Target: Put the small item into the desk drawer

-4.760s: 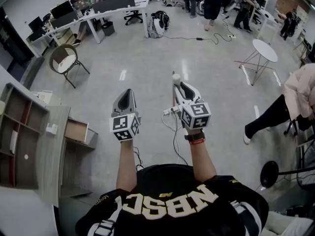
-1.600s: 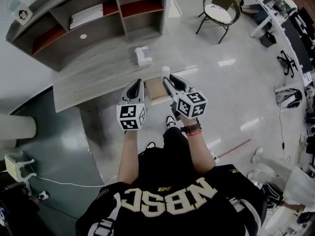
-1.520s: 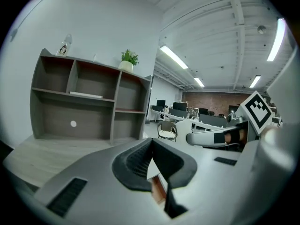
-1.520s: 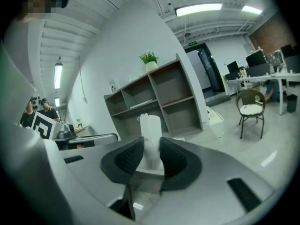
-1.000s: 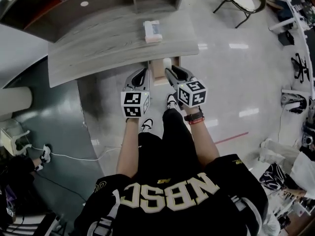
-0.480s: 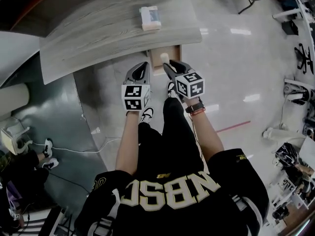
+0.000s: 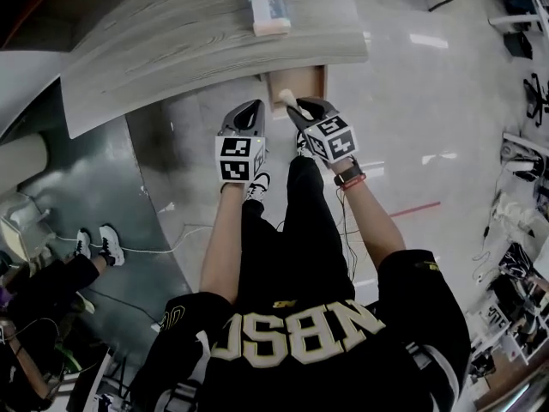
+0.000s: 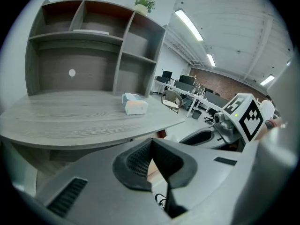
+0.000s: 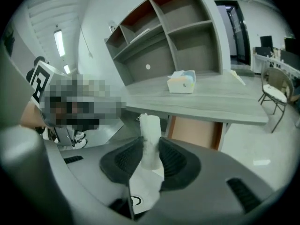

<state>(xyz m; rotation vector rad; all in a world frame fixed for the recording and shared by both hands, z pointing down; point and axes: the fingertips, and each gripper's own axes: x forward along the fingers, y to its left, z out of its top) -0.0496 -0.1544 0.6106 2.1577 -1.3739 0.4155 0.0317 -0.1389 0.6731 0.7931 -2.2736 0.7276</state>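
Pinches the small white roll [image 9: 150, 132] low in the right gripper [image 9: 149, 157]; may pivot loose and drop short of the open drawer [image 9: 194, 131] just beyond. Left gripper [image 8: 151, 149] closed, empty.

Head view looks steeply down; table [image 7: 171, 50] at frame top. Both gripper views face it low and near, sharing its box [image 8: 135, 104].

Right tongs [image 7: 297, 110] gripping white roll [image 7: 285, 98] by open drawer [image 7: 310, 79], left tongs [image 7: 249, 112] alongside, desk [image 7: 171, 41] beyond.
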